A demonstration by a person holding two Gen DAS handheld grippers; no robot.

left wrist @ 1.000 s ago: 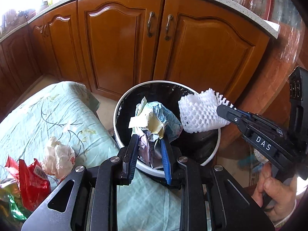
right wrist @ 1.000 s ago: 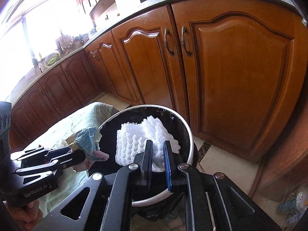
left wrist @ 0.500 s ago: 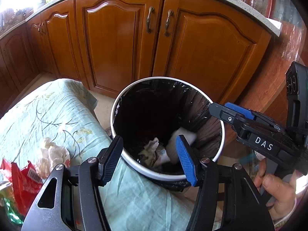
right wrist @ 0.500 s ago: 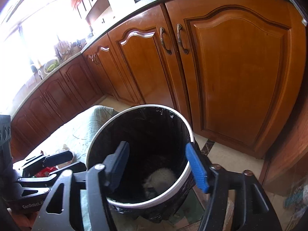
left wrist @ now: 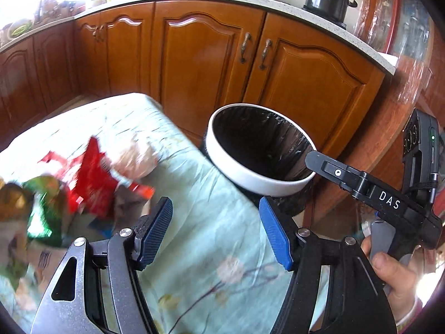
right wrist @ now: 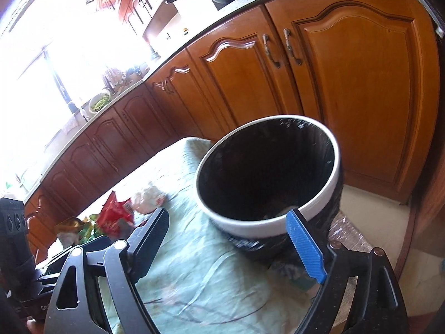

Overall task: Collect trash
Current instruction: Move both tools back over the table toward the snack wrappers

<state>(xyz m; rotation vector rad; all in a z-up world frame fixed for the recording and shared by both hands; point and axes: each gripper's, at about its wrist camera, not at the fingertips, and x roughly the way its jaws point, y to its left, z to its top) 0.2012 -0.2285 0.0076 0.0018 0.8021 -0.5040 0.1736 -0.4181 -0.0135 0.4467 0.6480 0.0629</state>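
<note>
Both the left tool [left wrist: 214, 231] and right tool [right wrist: 230, 242], jaws just opening and empty, hang released over the floral-clothed bench [left wrist: 200, 250] beside the black-lined white round bin [left wrist: 260, 174], likely heading for the crumpled red, green and white wrappers [left wrist: 91, 178] remaining there.

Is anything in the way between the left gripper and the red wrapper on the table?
Nothing visible blocks it. The left hand-held gripper is open and empty above the tablecloth, and the red wrapper lies in the blurred trash pile to its left, with only bare cloth between.
</note>
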